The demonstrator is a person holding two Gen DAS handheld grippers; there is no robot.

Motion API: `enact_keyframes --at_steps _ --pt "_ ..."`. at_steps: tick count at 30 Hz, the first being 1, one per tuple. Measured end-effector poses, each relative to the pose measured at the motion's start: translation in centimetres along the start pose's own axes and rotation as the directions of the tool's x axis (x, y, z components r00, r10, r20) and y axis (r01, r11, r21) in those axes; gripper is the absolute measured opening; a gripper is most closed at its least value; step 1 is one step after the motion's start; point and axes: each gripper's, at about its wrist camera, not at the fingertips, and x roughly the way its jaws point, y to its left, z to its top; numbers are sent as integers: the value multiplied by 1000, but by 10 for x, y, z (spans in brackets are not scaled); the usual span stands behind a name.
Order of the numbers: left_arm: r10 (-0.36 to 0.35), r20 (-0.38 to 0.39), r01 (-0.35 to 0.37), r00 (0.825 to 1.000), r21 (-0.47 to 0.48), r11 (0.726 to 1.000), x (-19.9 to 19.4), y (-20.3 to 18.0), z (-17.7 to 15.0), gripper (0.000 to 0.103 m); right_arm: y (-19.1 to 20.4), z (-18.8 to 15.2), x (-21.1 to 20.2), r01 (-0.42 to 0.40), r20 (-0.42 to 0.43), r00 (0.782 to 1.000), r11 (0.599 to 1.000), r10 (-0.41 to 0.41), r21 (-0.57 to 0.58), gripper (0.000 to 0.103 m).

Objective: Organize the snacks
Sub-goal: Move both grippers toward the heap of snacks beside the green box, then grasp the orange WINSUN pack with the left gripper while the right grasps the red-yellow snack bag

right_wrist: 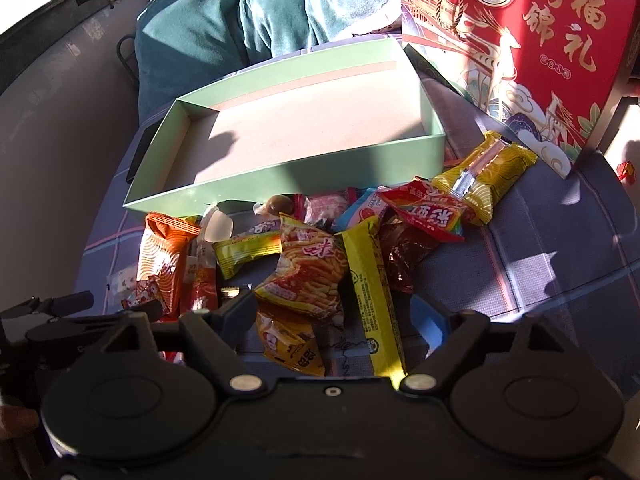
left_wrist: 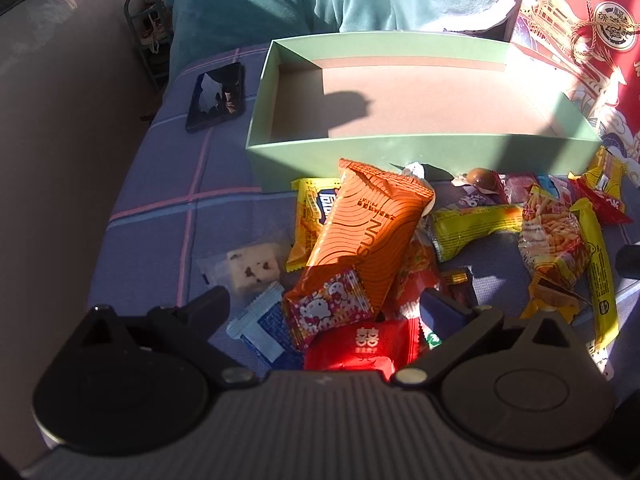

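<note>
Phone (left_wrist: 216,96) far left on checked cloth (left_wrist: 160,184), beside empty green box (left_wrist: 400,156). Snack heap just in front of box: orange packet (left_wrist: 368,232) on top, red packet (left_wrist: 360,346) nearest. Left gripper (left_wrist: 326,304) spread above heap, pinching nothing. Right gripper (right_wrist: 338,312) spread over chip bag (right_wrist: 308,272) and yellow bar (right_wrist: 372,300), pads clear. Red gift box (right_wrist: 540,48) far right.

Two wrist views, steeply downward and close over the snack pile (left_wrist: 400,248), sharing the green box (right_wrist: 288,178).
</note>
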Motion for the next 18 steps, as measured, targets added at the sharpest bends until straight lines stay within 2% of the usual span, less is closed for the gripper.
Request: enact_keyframes --at_steps 1,3,6,7,8,9,10,15,18 --pt "4 7 -4 1000 5 1000 3 -2 3 103 -3 2 2 -14 -7 1000 1000 14 17 61" --pt "1 16 -2 1000 11 1000 9 -6 9 100 -8 7 9 -52 -30 998 997 54 56 48" --pt "-7 24 7 1000 22 1000 16 -13 17 93 -6 12 20 -88 -53 994 994 92 69 45" --pt "-8 22 8 1000 29 1000 20 -17 20 85 -6 14 23 -102 -62 992 992 106 75 45" --pt "-12 18 11 1000 31 999 22 -18 21 69 -5 16 29 -122 -77 989 989 129 89 45" --pt "-23 8 23 1000 28 999 25 -19 22 58 -5 18 35 -134 -92 985 986 143 103 45" --pt "-26 4 25 1000 25 999 27 -20 23 54 -5 20 39 -137 -99 984 985 148 107 45" --pt "-86 3 86 996 22 996 27 -13 22 52 -3 25 59 -142 -110 982 985 153 100 45" --pt "-96 -27 96 995 -5 995 33 -4 22 56 -2 28 66 -141 -106 983 986 150 86 46"
